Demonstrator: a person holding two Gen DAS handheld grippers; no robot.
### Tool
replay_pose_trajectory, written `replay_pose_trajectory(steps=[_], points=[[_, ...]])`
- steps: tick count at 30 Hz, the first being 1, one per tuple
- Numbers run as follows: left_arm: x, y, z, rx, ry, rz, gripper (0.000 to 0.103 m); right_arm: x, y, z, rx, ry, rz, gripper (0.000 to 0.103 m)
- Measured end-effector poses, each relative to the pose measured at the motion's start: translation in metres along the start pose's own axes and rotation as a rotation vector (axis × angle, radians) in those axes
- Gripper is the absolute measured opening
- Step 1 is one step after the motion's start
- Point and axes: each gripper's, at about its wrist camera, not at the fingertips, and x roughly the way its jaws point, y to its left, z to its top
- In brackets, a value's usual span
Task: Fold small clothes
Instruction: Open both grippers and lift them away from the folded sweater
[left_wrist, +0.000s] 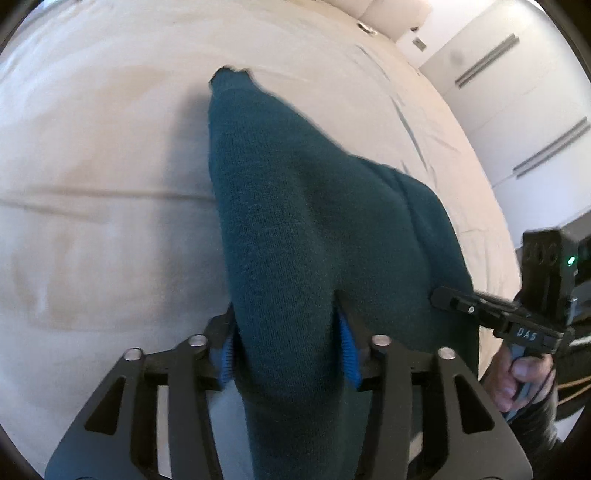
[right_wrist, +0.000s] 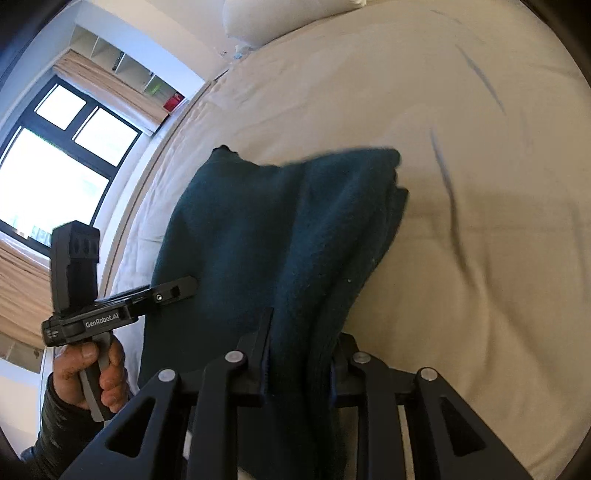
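So there's a dark teal knit garment (left_wrist: 295, 221) stretched over a cream bed sheet (left_wrist: 92, 166), and both grippers have a piece of it. The left gripper (left_wrist: 288, 354) has a thick bunched fold sitting between its blue pads (left_wrist: 347, 350), which press in on either side of the fabric, so it's clamped on the cloth. The right gripper (right_wrist: 299, 365) has a stacked edge of the same garment (right_wrist: 266, 229) wedged between its fingers, clenched on it too.

From the left view, the far end of the garment trails away onto the sheet while the near part is lifted into the grippers. The right gripper (left_wrist: 454, 301) shows at the right edge, its tip against the cloth, a hand (left_wrist: 517, 376) around its handle. From the right view, the left gripper (right_wrist: 177, 290) comes in from the left, held by a hand (right_wrist: 96, 373). There's a window (right_wrist: 55, 162) far left and a pillow (right_wrist: 280, 18) at the far end of the bed.
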Motion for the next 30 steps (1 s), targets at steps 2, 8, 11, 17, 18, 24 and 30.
replay_pose_trajectory(steps=[2, 8, 11, 17, 18, 24, 30], points=[[0.004, 0.001, -0.006, 0.011, -0.031, -0.008, 0.055, 0.003, -0.01, 0.0, 0.03, -0.015, 0.011, 0.045], [-0.01, -0.021, -0.018, 0.062, -0.134, 0.1, 0.057, -0.022, -0.012, 0.001, 0.054, -0.08, -0.011, 0.053], [-0.036, -0.049, -0.027, 0.139, -0.264, 0.22, 0.057, -0.044, -0.005, -0.002, 0.042, -0.155, -0.106, 0.055], [-0.111, -0.08, -0.057, 0.228, -0.55, 0.326, 0.086, -0.095, 0.018, -0.016, -0.071, -0.309, -0.299, 0.058], [-0.121, -0.087, -0.063, 0.249, -0.597, 0.34, 0.089, -0.102, 0.027, -0.018, -0.095, -0.349, -0.322, 0.061], [-0.196, -0.127, -0.089, 0.336, -0.853, 0.405, 0.103, -0.16, 0.078, -0.04, -0.209, -0.617, -0.318, 0.097], [-0.257, -0.141, -0.114, 0.349, -0.976, 0.374, 0.103, -0.208, 0.119, -0.062, -0.236, -0.873, -0.357, 0.103]])
